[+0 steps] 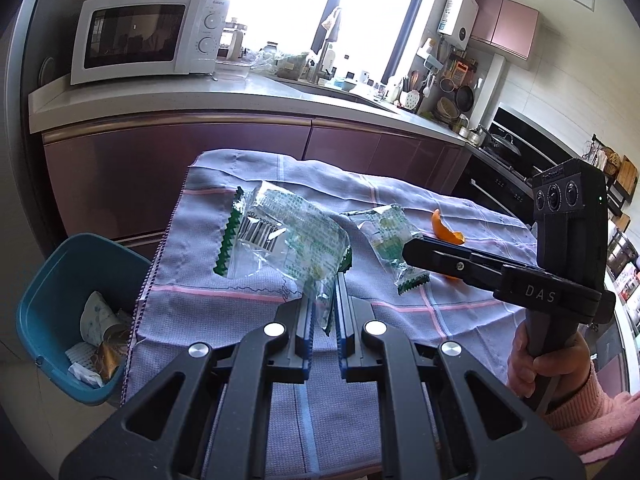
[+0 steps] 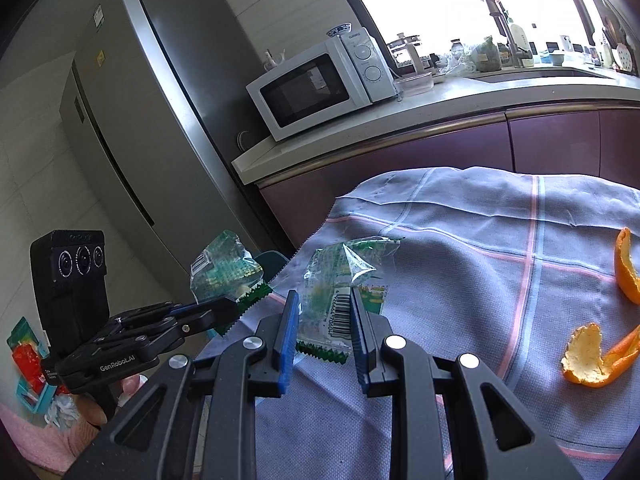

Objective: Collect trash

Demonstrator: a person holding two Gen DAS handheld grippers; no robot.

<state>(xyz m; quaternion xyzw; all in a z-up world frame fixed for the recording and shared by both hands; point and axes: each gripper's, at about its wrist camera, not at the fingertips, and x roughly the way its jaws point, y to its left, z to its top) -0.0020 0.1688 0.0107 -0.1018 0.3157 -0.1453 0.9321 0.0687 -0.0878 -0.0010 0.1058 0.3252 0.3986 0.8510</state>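
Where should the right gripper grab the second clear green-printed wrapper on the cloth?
Judging by the pictures, take the clear green-printed plastic wrapper by its near end, above the serrated green seam, coming in low from the near table edge. It lies crumpled and raised off the grey checked cloth, and the right gripper is open, already straddling the barcode.

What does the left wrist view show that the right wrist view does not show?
Only the left wrist view shows the blue bin with trash inside, beside the table, and the stove. Only the right wrist view shows the fridge and a second orange peel. Both show the microwave, the checked cloth, and two green wrappers: the left hand-held gripper is shut on one wrapper; the right hand-held gripper is open around the other wrapper.
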